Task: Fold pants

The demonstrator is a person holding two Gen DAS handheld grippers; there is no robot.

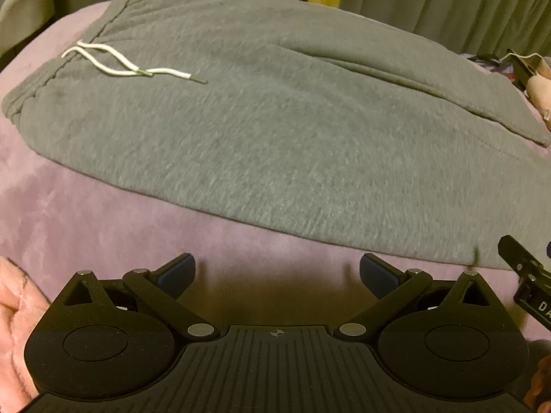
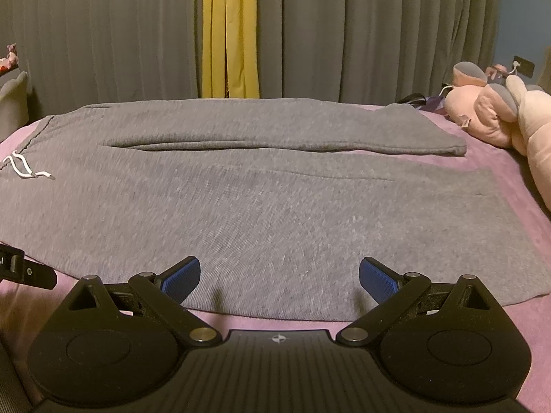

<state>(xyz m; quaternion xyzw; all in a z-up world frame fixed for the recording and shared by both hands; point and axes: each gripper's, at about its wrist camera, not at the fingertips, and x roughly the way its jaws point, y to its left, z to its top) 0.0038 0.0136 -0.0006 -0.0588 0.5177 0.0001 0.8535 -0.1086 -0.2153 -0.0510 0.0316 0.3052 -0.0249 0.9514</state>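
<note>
Grey sweatpants (image 1: 275,127) lie flat on a pink blanket (image 1: 86,213), waistband at the left with a white drawstring (image 1: 113,62), legs running to the right. They also show in the right wrist view (image 2: 261,199), the far leg folded along a crease. My left gripper (image 1: 277,272) is open and empty, just short of the pants' near edge. My right gripper (image 2: 279,275) is open and empty over the near edge of the near leg. The right gripper's tip shows in the left wrist view (image 1: 516,254); the left gripper's tip shows in the right wrist view (image 2: 31,272).
A pink plush toy (image 2: 499,117) lies at the right end of the bed. Grey curtains (image 2: 103,34) with a yellow strip (image 2: 230,31) hang behind the bed. A pink sleeve (image 1: 13,313) is at the lower left.
</note>
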